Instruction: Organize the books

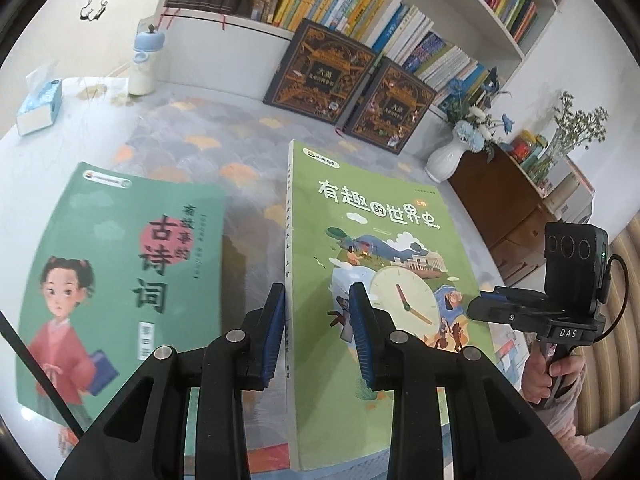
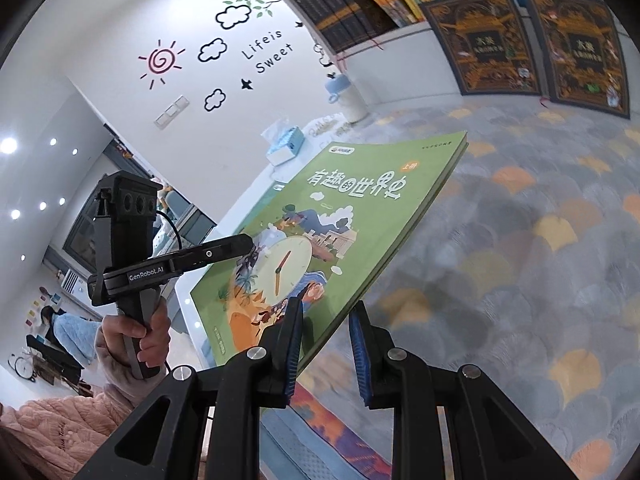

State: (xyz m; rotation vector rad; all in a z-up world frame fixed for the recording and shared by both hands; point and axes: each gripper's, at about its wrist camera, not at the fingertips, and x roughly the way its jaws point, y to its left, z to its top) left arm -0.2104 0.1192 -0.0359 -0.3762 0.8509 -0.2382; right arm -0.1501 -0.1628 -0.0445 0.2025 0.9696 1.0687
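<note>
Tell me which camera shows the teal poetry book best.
The left wrist view. There the teal poetry book lies flat on the patterned cloth, its cover with the girl in red fully readable, left of the lifted green book. The right wrist view does not show it.

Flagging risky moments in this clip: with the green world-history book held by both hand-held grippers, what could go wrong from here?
1. Each hand-held gripper, left and right, pinches only an edge of the green book; the thin paperback could sag or slip out.
2. It is off the table and tilted; uneven hand motion could bend or twist the cover.
3. The white vase stands near the bookshelf; a wide swing there might tip it.
</note>
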